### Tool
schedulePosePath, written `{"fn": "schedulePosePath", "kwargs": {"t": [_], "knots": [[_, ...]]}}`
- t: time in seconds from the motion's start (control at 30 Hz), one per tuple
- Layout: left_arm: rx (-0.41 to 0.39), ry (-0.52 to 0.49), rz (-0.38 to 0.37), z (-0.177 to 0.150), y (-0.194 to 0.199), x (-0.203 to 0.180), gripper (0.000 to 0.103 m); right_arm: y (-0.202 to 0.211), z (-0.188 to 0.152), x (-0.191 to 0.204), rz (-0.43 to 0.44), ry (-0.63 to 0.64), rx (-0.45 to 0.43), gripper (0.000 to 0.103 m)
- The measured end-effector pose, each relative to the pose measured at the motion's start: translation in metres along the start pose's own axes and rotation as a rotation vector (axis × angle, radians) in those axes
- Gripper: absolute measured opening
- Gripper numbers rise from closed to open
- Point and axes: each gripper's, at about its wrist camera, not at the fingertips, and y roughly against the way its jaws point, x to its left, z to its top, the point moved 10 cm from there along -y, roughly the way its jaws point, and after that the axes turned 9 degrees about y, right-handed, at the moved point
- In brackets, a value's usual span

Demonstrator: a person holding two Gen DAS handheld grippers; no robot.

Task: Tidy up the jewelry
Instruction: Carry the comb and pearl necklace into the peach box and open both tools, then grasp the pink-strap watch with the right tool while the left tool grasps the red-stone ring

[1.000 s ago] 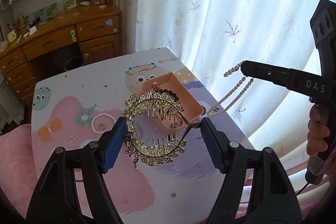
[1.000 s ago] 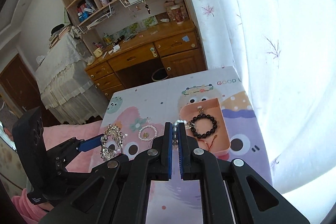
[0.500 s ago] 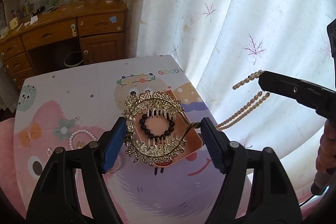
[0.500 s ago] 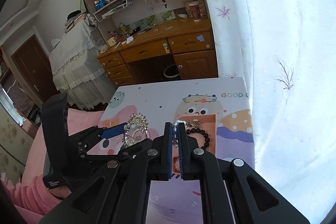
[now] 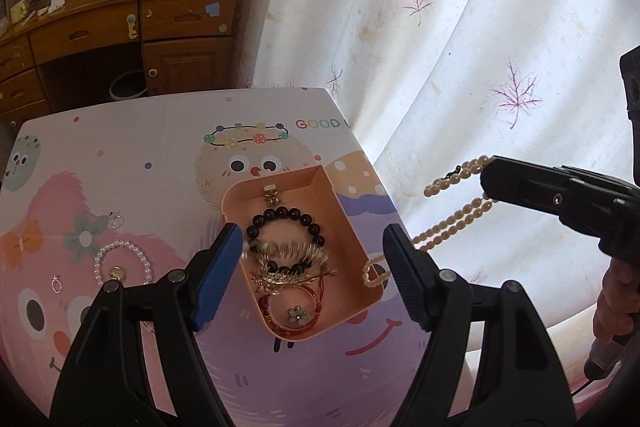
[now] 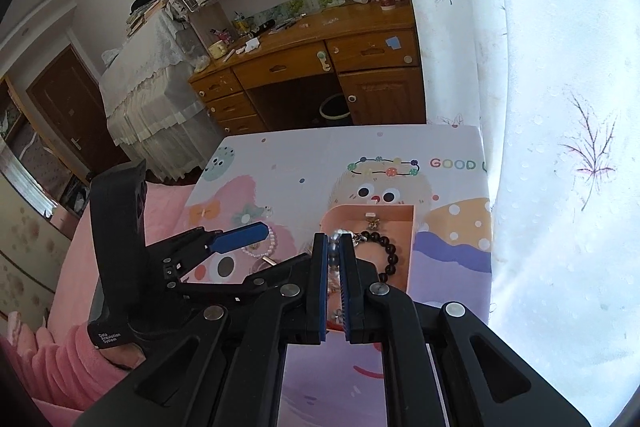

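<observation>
Left gripper (image 5: 312,275) jaws spread wide, gripping nothing; between them, below: gold filigree hair comb (image 5: 294,265) lying in peach rectangular tray (image 5: 352,223), across black bead bracelet (image 5: 284,227); red cord bracelet with flower charm (image 5: 294,315) nearer in same tray; right gripper (image 6: 335,287) jaws nearly closed, pinching cream pearl necklace (image 5: 448,223), strand hanging down to tray's right rim; left of left jaws: white pearl bracelet (image 5: 122,261) on cartoon-print table (image 5: 160,155); beyond: wooden desk (image 5: 120,23), leaf-print curtain (image 5: 440,27).

A gold comb tiara (image 5: 294,269) lies atop a black bead bracelet (image 5: 284,223) in the pink tray (image 5: 352,227); a pearl necklace (image 5: 452,223) dangles, apparently over its rim.
</observation>
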Motion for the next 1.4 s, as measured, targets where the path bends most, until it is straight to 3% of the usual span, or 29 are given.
{"fn": "schedulePosePath", "kwargs": {"t": [0.03, 0.13, 0.17, 0.43, 0.67, 0.8, 1.17, 1.27, 1.4], "knots": [[0.0, 0.004, 0.006, 0.0, 0.0, 0.003, 0.073, -0.003, 0.0, -0.001, 0.001, -0.003, 0.003, 0.011], [-0.012, 0.029, 0.023, 0.001, 0.006, 0.014, 0.078, -0.008, -0.001, 0.0, -0.014, -0.007, -0.004, 0.052], [-0.015, 0.039, 0.026, 0.001, 0.009, 0.018, 0.079, -0.008, 0.0, 0.0, -0.015, -0.008, -0.013, 0.055], [-0.031, 0.106, 0.082, -0.004, 0.031, 0.052, 0.079, -0.006, -0.004, -0.001, -0.03, -0.037, -0.021, 0.056], [-0.01, 0.121, 0.137, -0.024, 0.048, 0.08, 0.079, -0.003, -0.016, 0.005, -0.054, -0.084, -0.021, 0.074], [0.038, 0.143, 0.16, -0.047, 0.056, 0.097, 0.079, -0.009, -0.03, 0.013, -0.079, -0.119, 0.009, 0.087], [0.188, 0.193, 0.207, -0.113, 0.092, 0.152, 0.079, -0.059, -0.095, 0.061, -0.056, -0.381, 0.178, 0.091], [0.226, 0.162, 0.21, -0.126, 0.102, 0.168, 0.079, -0.069, -0.107, 0.077, -0.073, -0.446, 0.188, 0.093], [0.266, 0.033, 0.249, -0.137, 0.117, 0.19, 0.079, -0.08, -0.117, 0.103, -0.086, -0.534, 0.181, 0.094]]}}
